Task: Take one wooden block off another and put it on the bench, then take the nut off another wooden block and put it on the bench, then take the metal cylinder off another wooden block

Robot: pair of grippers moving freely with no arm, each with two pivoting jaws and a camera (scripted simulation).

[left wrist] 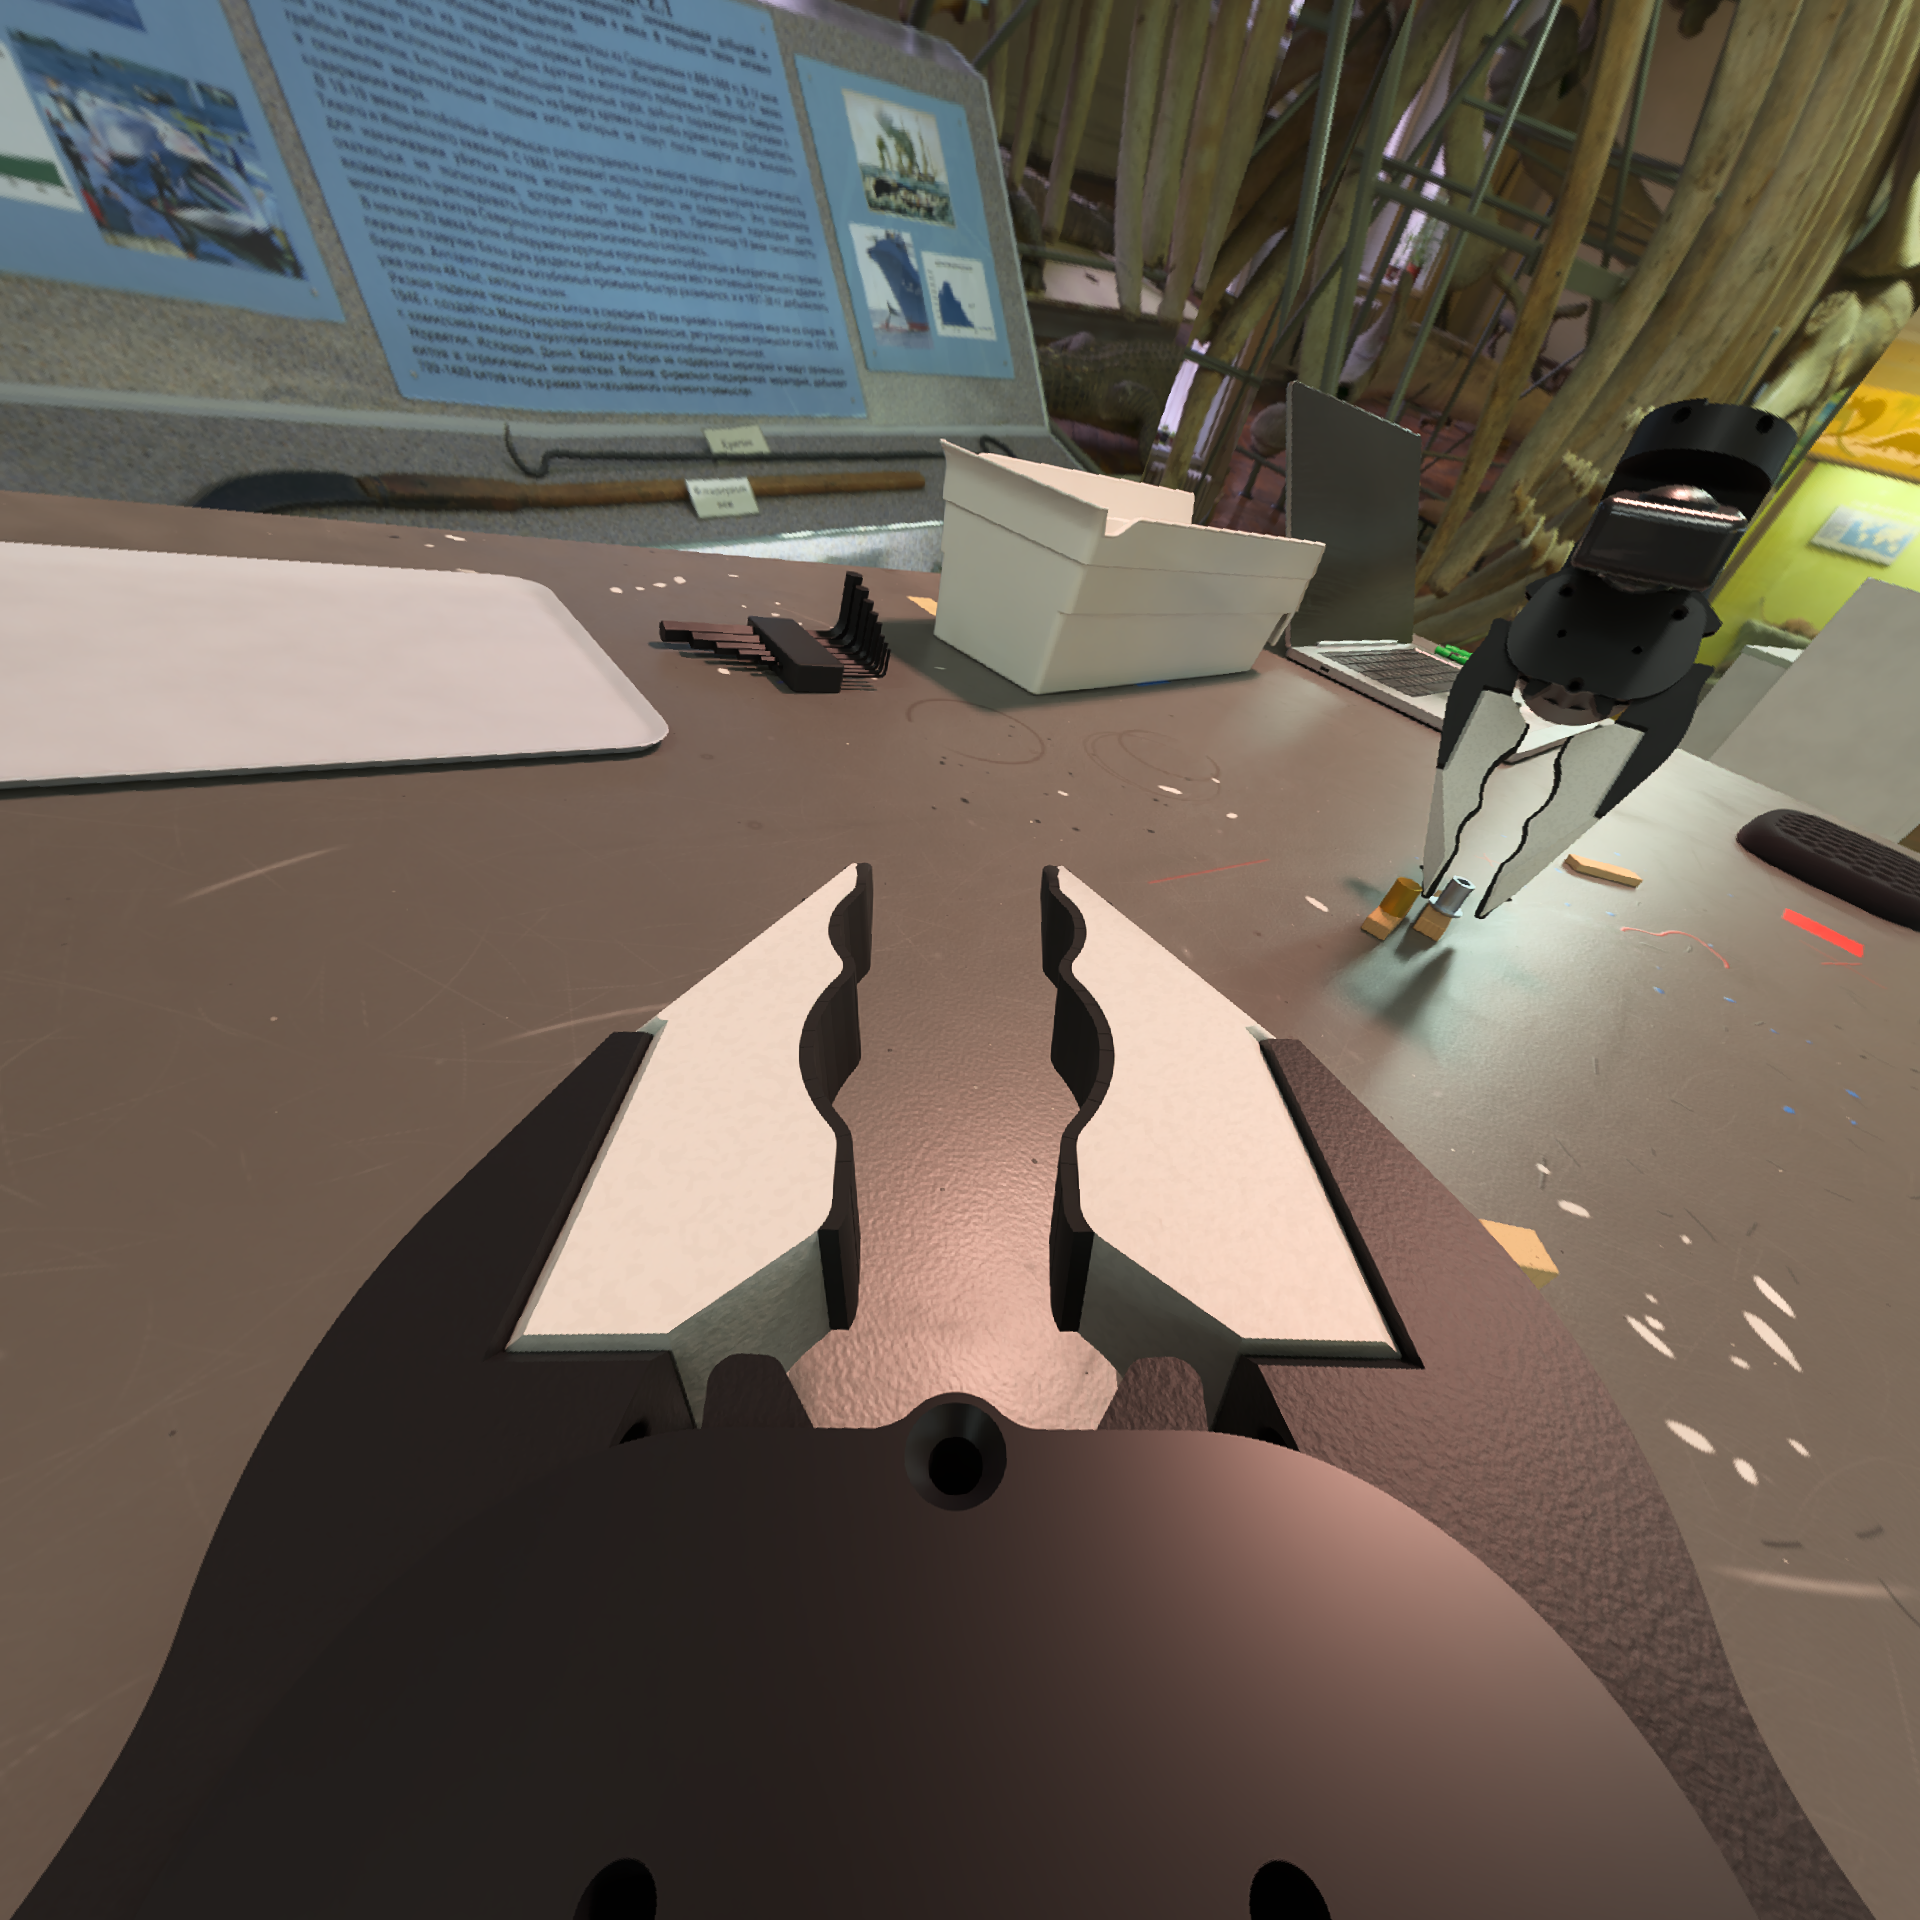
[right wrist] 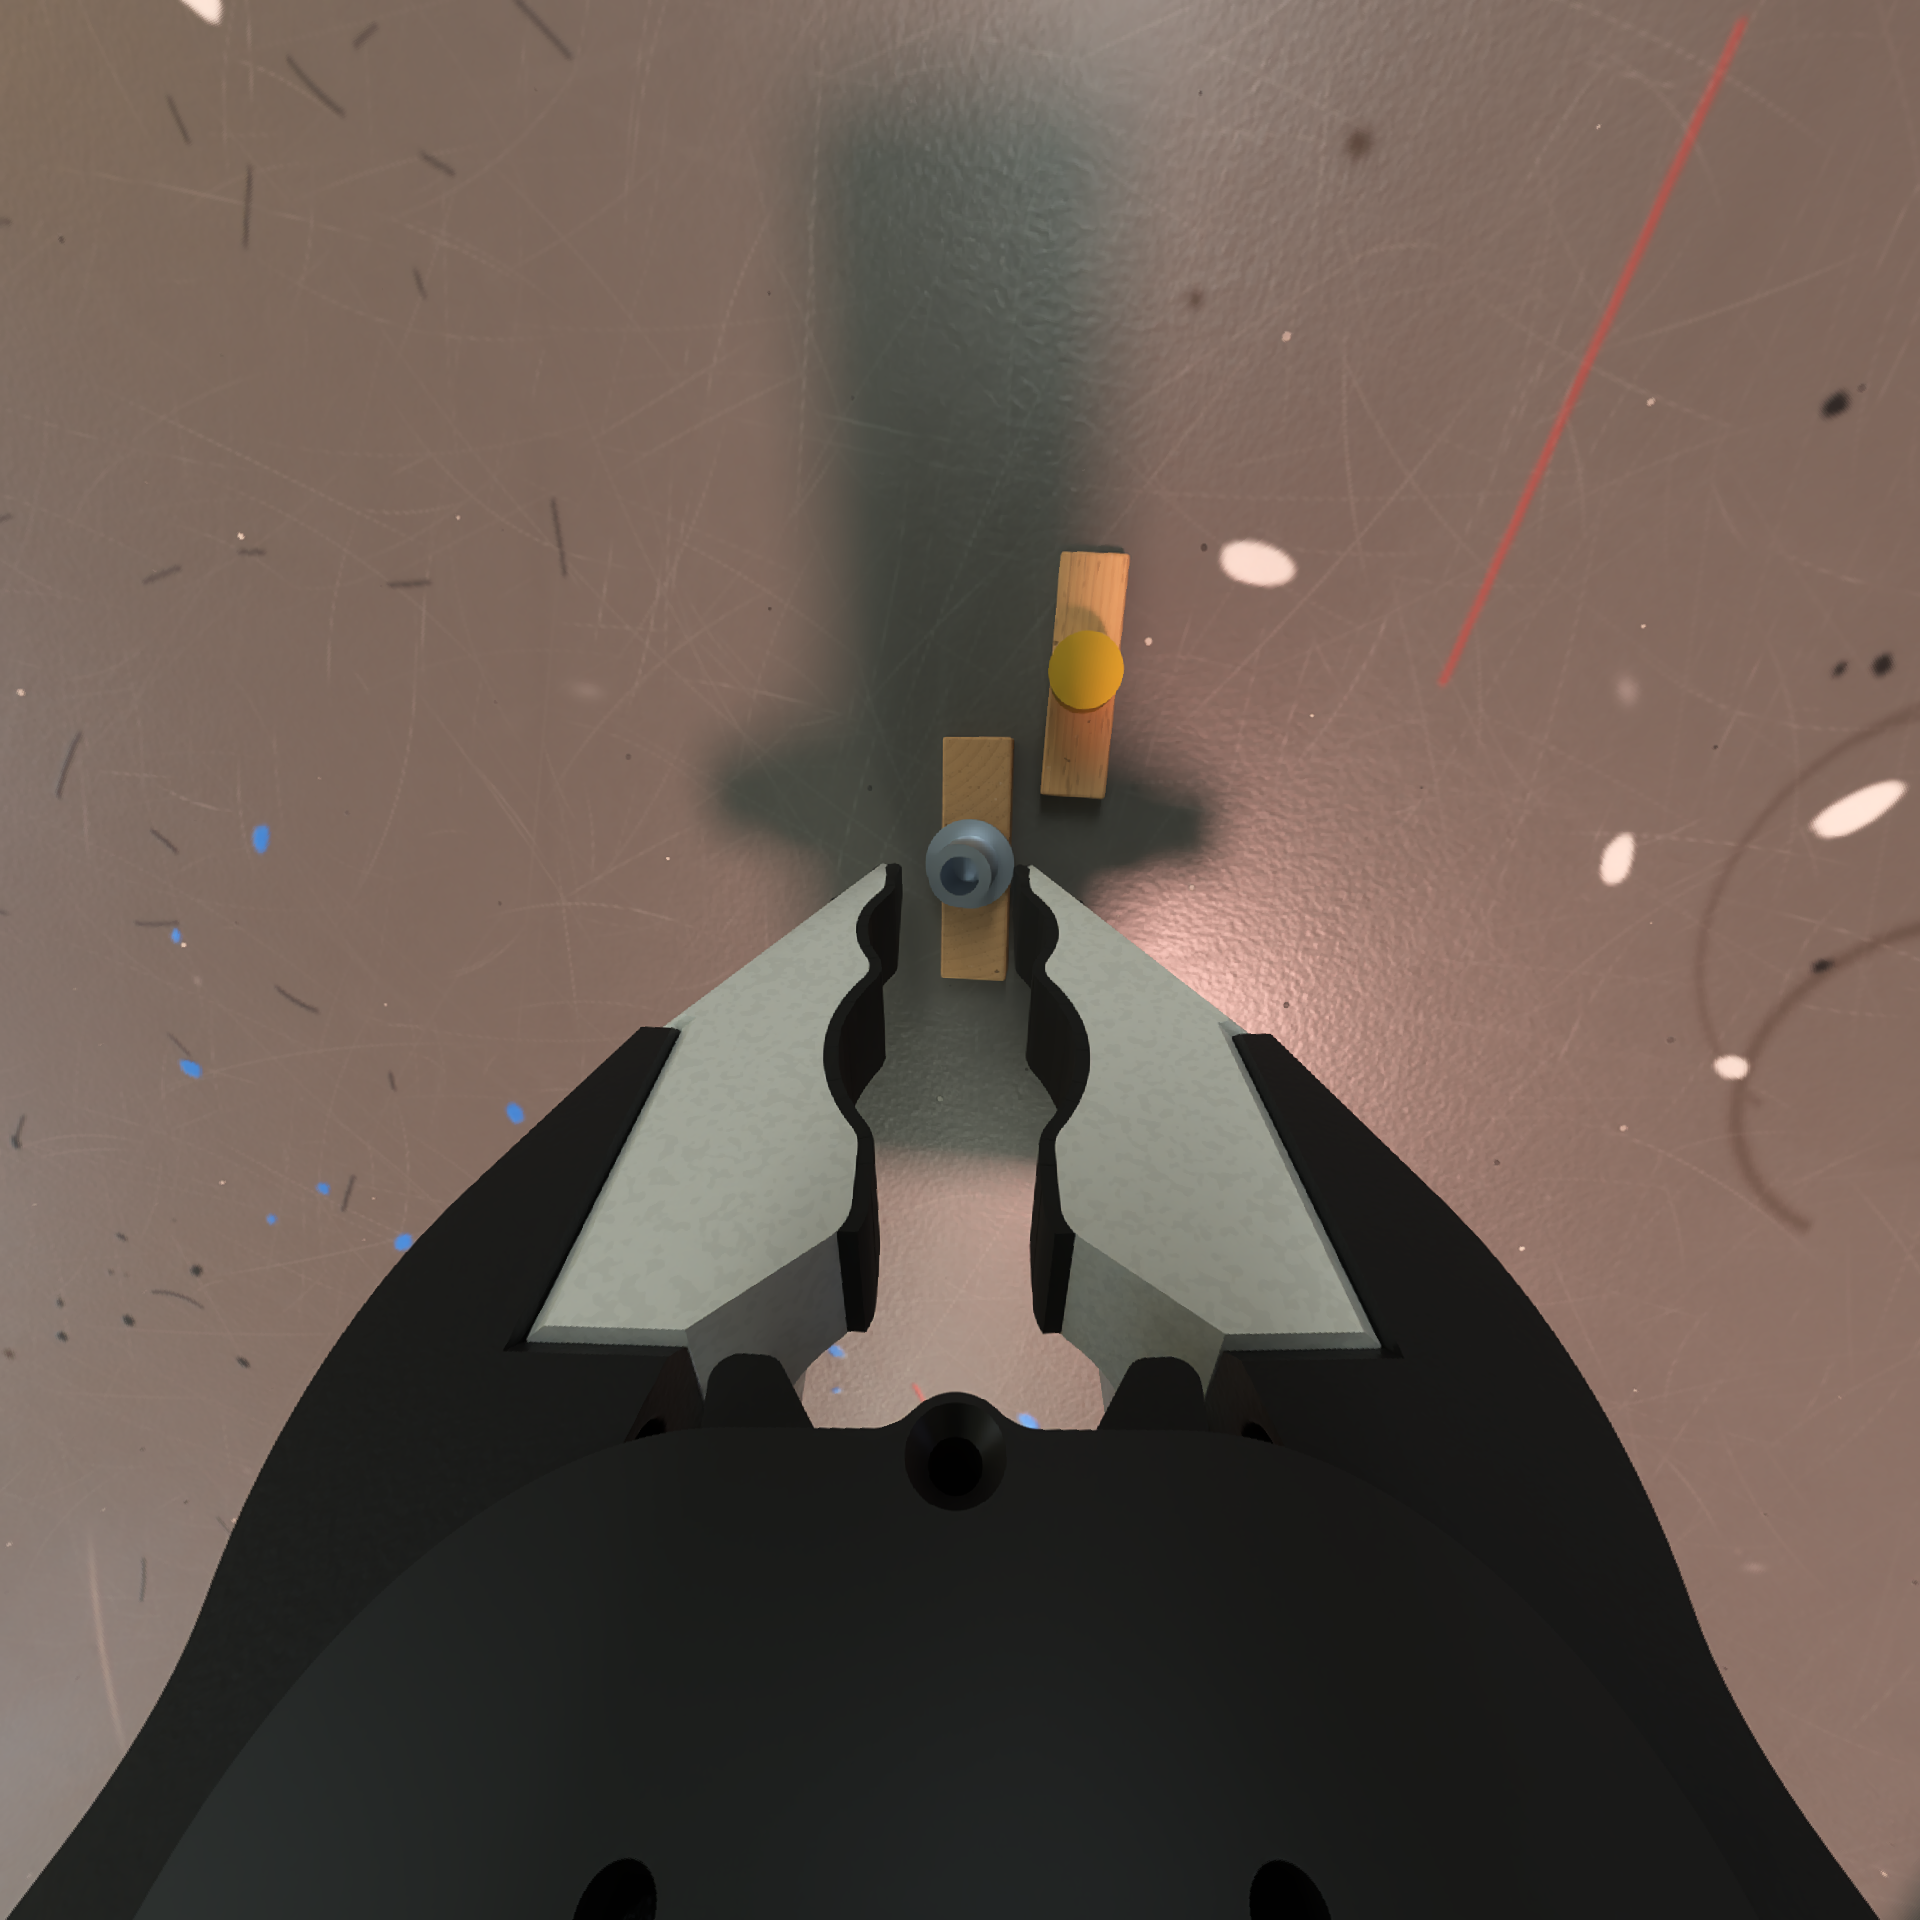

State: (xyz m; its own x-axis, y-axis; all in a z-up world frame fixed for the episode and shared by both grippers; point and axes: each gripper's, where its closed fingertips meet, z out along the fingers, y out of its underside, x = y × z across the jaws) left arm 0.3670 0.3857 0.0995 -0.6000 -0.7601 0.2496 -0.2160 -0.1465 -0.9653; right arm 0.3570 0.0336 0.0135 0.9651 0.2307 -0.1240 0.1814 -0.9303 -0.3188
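Note:
In the right wrist view my right gripper (right wrist: pixel 961 875) points down at the bench, open, with its tips on either side of a grey nut (right wrist: pixel 968 864). The nut sits on a flat wooden block (right wrist: pixel 975 779). Beside it a yellow metal cylinder (right wrist: pixel 1086 670) stands on a second wooden block (right wrist: pixel 1091 592). The left wrist view shows my right gripper (left wrist: pixel 1460 904) over the nut (left wrist: pixel 1458 894) and the cylinder (left wrist: pixel 1403 894) at the right. My left gripper (left wrist: pixel 956 883) is open and empty, low over the bench, far from them.
Loose wooden blocks lie on the bench behind the right gripper (left wrist: pixel 1605 871) and beside my left finger (left wrist: pixel 1522 1247). A white mat (left wrist: pixel 312 665), a hex key set (left wrist: pixel 800 649), a white bin (left wrist: pixel 1122 603), a laptop (left wrist: pixel 1371 644) and a black wrist rest (left wrist: pixel 1839 862) sit farther off.

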